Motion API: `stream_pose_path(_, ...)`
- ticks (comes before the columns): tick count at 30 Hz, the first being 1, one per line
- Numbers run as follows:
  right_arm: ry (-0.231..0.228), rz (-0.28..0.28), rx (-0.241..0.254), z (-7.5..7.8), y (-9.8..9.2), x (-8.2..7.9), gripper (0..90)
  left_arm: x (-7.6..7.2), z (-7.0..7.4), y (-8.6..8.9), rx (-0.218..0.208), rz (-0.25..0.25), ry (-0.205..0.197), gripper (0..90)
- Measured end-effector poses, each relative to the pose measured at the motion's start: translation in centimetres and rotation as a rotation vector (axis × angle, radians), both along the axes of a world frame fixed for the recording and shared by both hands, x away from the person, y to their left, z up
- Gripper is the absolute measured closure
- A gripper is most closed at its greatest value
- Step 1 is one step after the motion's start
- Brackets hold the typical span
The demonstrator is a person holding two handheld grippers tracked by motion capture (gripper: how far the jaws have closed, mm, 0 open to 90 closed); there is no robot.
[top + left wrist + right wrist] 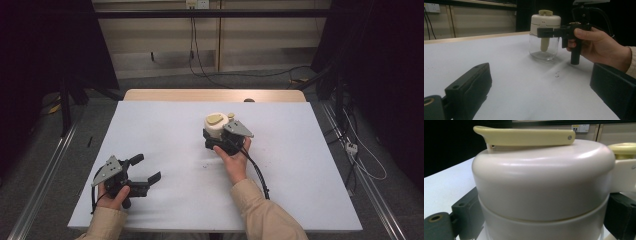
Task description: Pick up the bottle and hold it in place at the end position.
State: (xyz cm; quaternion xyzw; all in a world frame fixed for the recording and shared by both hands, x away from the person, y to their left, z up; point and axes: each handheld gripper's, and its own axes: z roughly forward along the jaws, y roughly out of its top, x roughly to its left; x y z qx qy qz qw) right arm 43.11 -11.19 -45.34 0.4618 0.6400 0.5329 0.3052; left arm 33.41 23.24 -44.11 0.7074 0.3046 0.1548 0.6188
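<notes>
Jaws of the right hand-held gripper are clamped on the cream lid of a glass jar standing mid-counter, likely to twist or lift it; the left hand-held gripper rests apart, jaws spread, keeping clear

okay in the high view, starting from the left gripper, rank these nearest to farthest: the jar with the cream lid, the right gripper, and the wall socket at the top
1. Right gripper, mid-table, clamped on the jar.
2. Jar, just beyond it; nearly a tie.
3. Wall socket, on the far wall.

Measured from the left gripper, near left corner.
</notes>
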Motion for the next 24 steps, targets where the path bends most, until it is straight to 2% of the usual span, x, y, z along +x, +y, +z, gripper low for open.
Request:
stream_pose_path(6,0.004,0.010,-0.021,-0.29,0.17,-0.04,7.3,-0.01,-0.02,-0.02,-0.001,0.000,0.002,3.3)
stream_pose_path(24,0.054,0.038,-0.022,-0.18,-0.43,-0.46,6.3,-0.13,0.01,-0.42,0.003,-0.011,-0.003,3.5)
